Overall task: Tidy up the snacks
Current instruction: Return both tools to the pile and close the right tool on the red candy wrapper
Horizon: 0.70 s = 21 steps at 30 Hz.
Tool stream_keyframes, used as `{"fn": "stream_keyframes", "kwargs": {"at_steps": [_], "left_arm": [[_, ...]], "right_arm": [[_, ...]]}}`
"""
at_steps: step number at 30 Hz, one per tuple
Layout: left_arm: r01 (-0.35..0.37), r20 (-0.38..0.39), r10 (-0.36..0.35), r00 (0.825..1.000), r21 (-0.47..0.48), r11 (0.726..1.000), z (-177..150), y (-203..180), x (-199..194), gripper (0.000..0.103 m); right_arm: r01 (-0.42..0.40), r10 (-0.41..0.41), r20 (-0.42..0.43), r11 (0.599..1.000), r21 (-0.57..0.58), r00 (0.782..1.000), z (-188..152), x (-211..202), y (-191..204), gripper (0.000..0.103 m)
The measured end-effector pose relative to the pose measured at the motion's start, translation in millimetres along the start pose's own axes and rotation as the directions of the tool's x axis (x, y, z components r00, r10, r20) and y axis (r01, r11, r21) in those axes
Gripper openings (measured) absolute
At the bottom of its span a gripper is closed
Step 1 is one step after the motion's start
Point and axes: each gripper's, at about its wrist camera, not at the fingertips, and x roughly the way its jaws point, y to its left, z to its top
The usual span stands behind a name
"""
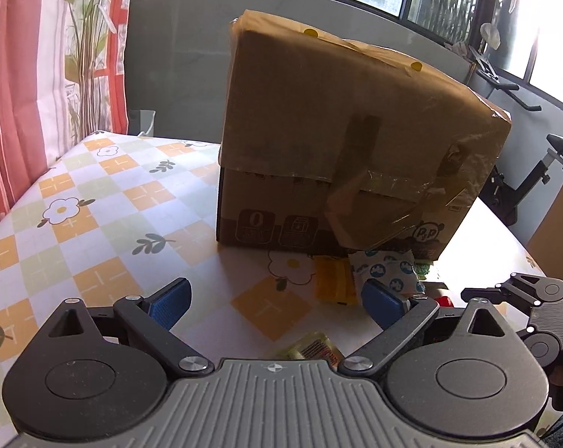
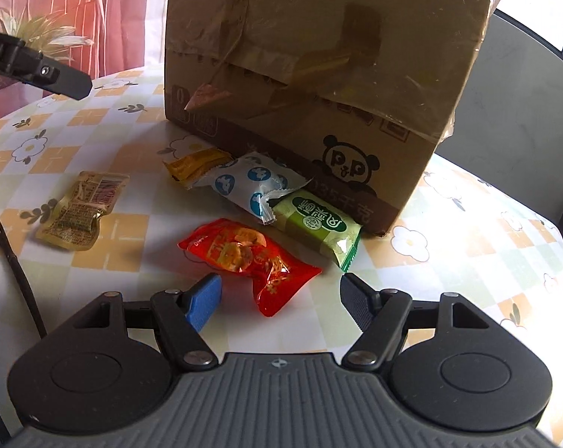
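Observation:
Several snack packets lie on the table in front of a taped cardboard box (image 2: 311, 74). A red packet (image 2: 244, 257) lies nearest my right gripper (image 2: 281, 295), which stands open just short of it with nothing between its fingers. Behind it lie a green packet (image 2: 319, 224), a white packet with blue dots (image 2: 244, 183) and a yellow packet (image 2: 195, 166). An olive packet (image 2: 80, 209) lies apart at the left. My left gripper (image 1: 277, 302) is open over bare tablecloth; the olive packet (image 1: 311, 347) shows just beneath it, and the yellow packet (image 1: 333, 280) and the white packet (image 1: 389, 268) lie beyond its right finger.
The table (image 1: 95, 224) has a checked flower-print cloth. The box (image 1: 337, 142) fills the middle. Red curtains and a plant (image 1: 83, 56) stand at the left, an exercise bike (image 1: 535, 171) at the right. The right gripper's linkage (image 1: 535, 295) shows at the left wrist view's right edge.

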Motion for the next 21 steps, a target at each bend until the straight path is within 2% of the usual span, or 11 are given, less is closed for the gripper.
{"fn": "stream_keyframes", "kwargs": {"at_steps": [5, 9, 14, 18, 19, 21], "left_arm": [[0.006, 0.005, -0.006, 1.000, -0.007, 1.000, -9.6, -2.7, -5.0, 0.099], [0.019, -0.021, -0.019, 1.000, -0.010, 1.000, -22.6, -7.9, -3.5, 0.097], [0.029, -0.051, -0.029, 0.998, 0.005, 1.000, -35.9, -10.6, 1.6, 0.097], [0.027, -0.073, -0.027, 0.997, 0.003, 1.000, -42.7, -10.4, 4.8, 0.097], [0.025, -0.079, -0.024, 0.997, 0.004, 1.000, -43.8, -10.9, 5.9, 0.097], [0.019, -0.095, -0.018, 0.995, 0.009, 1.000, -46.0, -12.4, 8.5, 0.097]], "right_arm": [[-0.016, 0.015, 0.005, 0.998, 0.067, 1.000, 6.6, 11.7, 2.6, 0.073], [-0.001, 0.000, 0.030, 1.000, 0.022, 1.000, 11.5, 17.7, 14.4, 0.071], [-0.025, 0.023, 0.050, 0.998, 0.050, 0.998, 14.1, 23.3, 14.2, 0.070], [-0.080, 0.073, 0.092, 0.994, 0.073, 0.993, 7.6, 22.0, 15.6, 0.045], [-0.081, 0.075, 0.099, 0.995, 0.055, 0.992, 6.7, 20.3, 18.4, 0.036], [-0.068, 0.063, 0.115, 0.997, 0.039, 0.991, 3.8, 16.4, 23.7, 0.025]]}}
